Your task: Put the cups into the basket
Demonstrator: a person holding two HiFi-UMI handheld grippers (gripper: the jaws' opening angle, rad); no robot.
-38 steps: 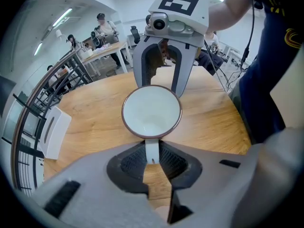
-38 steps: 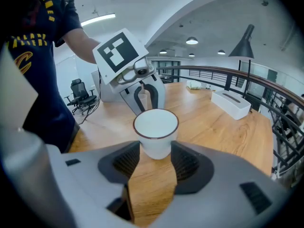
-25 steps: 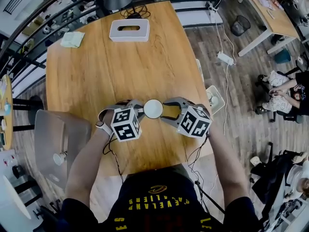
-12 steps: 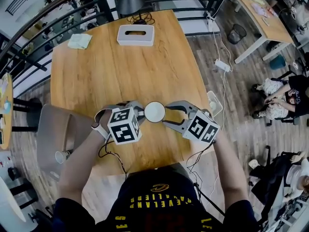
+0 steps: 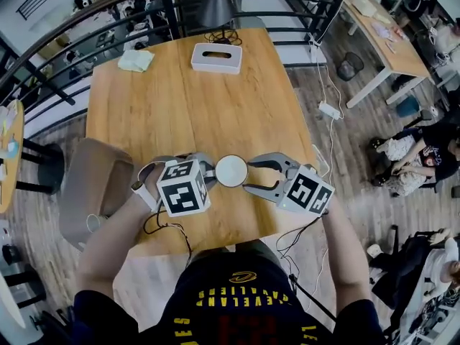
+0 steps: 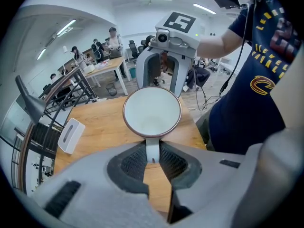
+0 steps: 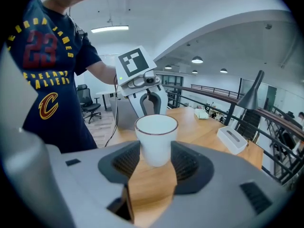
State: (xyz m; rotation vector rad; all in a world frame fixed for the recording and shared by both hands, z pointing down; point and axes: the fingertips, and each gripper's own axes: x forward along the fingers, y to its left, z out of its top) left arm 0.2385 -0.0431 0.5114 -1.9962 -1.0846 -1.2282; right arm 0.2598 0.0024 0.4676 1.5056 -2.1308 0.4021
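Holding the white mug (image 5: 231, 170) over the near edge of the wooden table (image 5: 180, 99) — pinching its handle (image 6: 152, 148) in the nearly closed left gripper (image 6: 152, 160), clasping its body in the wider-set right gripper (image 7: 156, 159) — and, ideally, moving both together, rim level.

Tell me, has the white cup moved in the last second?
Yes. The white cup has drawn toward the table's near edge, farther from the tissue box.
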